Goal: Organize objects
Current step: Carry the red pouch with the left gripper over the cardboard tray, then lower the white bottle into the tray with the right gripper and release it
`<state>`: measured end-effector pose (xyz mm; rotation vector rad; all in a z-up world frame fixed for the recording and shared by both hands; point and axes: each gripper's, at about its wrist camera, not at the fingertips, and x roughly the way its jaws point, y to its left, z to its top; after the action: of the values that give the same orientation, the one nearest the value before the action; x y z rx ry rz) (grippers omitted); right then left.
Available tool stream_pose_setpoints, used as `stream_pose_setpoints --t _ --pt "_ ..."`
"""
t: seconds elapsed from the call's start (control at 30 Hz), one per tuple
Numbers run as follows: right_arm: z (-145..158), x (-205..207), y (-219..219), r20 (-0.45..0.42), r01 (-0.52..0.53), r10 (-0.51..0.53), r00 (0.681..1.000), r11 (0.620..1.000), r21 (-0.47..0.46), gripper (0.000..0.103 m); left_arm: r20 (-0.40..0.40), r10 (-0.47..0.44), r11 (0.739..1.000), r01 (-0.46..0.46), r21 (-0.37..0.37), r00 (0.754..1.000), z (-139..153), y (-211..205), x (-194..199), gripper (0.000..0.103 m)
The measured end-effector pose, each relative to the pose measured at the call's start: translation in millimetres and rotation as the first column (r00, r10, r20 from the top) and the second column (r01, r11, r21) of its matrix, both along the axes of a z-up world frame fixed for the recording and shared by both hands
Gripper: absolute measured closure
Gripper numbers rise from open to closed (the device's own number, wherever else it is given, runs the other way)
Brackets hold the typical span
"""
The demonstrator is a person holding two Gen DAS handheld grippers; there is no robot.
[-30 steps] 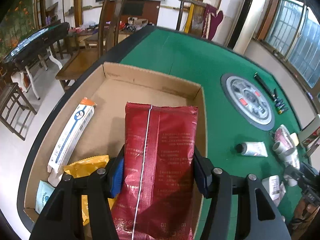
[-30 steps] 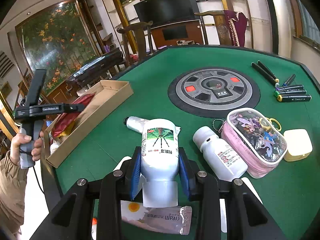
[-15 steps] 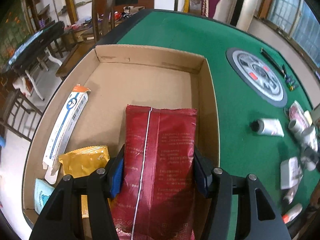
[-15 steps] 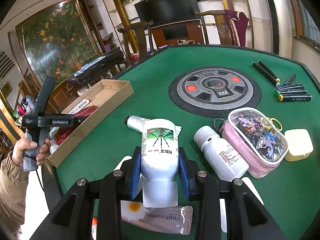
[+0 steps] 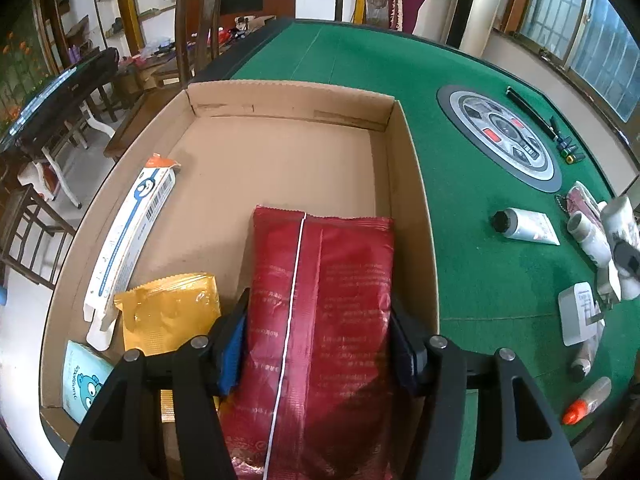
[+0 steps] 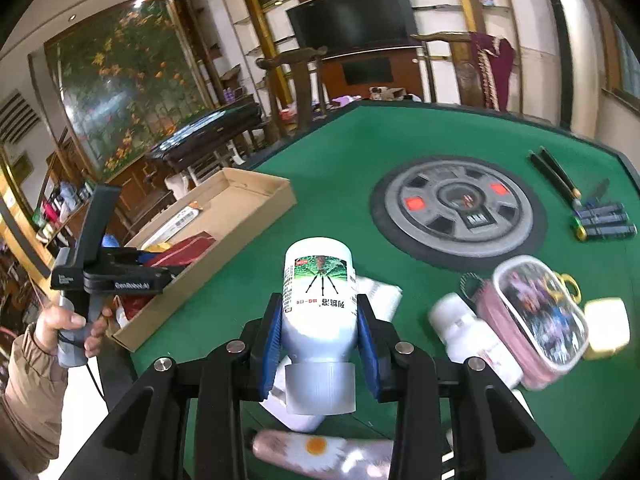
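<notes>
Left tongs (image 5: 320,344) grip red packet (image 5: 320,300) beside box wall (image 5: 416,208); right tongs (image 6: 318,344) clamp white bottle (image 6: 319,300).

Green felt table (image 6: 340,168), cardboard box (image 5: 416,184), markers (image 6: 604,222), pink pouch (image 6: 536,312)

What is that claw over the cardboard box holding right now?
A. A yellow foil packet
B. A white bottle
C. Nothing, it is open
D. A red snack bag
D: in the left wrist view, the left claw is shut on the red snack bag over the cardboard box, while the yellow foil packet lies loose inside and the white bottle sits in the right claw.
</notes>
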<state>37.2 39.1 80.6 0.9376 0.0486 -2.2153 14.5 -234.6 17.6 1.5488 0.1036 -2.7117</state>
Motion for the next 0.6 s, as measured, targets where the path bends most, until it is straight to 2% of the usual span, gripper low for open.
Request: stream_pose_setpoints --t 0.27,0.6 --pt "28 -23 -59 0.008 -0.101 0.100 0.995 0.994 0.046 0.066 -0.016 0.000 1.000 0.000 0.019 1.000 1 -2 2 0.043" --pt "8 -46 -157 0.025 -0.305 0.304 0.952 0.948 0.094 0.066 -0.023 0.001 0.999 0.000 0.032 1.000 1 -3 2 0.043"
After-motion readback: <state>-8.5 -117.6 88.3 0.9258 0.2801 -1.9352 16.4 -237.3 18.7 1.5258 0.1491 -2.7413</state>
